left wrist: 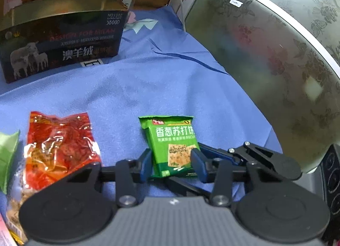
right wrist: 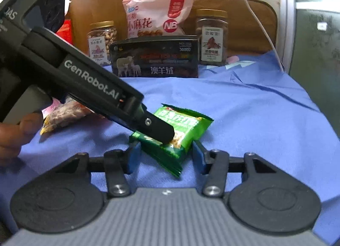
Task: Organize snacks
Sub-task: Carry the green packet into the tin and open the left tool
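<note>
Left gripper [left wrist: 173,164]: its two blue pads sit on either side of the green cracker pack [left wrist: 173,148], touching its lower half; it appears closed on the pack, which stands tilted on the blue cloth [left wrist: 148,88].
Right gripper [right wrist: 166,157]: jaws apart, one pad on each side of the cracker pack [right wrist: 182,133]; a gap shows on both sides, so it holds nothing.
Cracker pack: on the cloth between both grippers; in the right wrist view the left gripper's black finger [right wrist: 158,129] lies across its top.
Hand [right wrist: 14,133]: at the left edge of the right wrist view, on the left gripper's handle.
Red packet [left wrist: 61,150]: flat on the cloth, just left of the left gripper, well apart from the cracker pack.
Other packets: a green one [left wrist: 8,150] at the left edge; a clear bag of pale snacks [right wrist: 63,116] under the left gripper's body.
Dark box [right wrist: 156,59]: farther back on the cloth, sheep printed on its front.
Behind the box: a pink bag [right wrist: 159,16], with a nut jar [right wrist: 102,41] to its left and a second jar [right wrist: 212,37] to its right.
White cable [right wrist: 261,24]: runs down along the far right.
</note>
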Demonstrator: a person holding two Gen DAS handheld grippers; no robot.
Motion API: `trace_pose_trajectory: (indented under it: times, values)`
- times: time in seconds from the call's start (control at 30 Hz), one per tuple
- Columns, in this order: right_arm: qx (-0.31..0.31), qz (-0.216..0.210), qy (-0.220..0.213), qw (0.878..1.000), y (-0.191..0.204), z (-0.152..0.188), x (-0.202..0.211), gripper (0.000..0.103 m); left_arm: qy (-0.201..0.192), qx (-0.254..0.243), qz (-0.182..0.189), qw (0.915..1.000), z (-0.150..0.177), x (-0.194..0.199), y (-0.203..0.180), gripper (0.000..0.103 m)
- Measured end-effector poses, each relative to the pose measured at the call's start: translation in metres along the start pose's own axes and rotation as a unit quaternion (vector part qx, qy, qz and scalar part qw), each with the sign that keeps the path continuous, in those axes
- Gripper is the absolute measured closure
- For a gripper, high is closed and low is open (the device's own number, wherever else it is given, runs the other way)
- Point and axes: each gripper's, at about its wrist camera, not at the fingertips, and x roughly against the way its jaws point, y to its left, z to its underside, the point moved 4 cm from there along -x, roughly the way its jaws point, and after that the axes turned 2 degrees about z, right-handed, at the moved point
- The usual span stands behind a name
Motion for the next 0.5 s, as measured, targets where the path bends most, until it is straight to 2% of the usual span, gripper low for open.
trace_pose_trajectory:
  times: [0.1,0.27,0.37,0.5]
  values:
    - [-0.018,-0.020,0.002,1.000,-0.002,-0.008,-0.001,0.049,-0.007,0.004,-0.001,1.0000,-0.004,0.010,0.003,0.063]
    - [-0.054,-0.058,-0.013,0.997,-0.006,-0.036,-0.002,0.049,-0.041,0.001,0.002,0.9992,-0.021,0.037,0.008,0.063]
    - [-0.040,-0.061,-0.038,0.997,0.000,-0.060,-0.004,0.049,-0.073,-0.011,-0.006,0.9973,-0.039,0.053,0.013,0.063]
    - [0.001,-0.051,-0.077,0.996,0.009,-0.101,-0.022,0.049,-0.119,-0.022,-0.038,0.9919,-0.075,0.068,0.026,0.063]
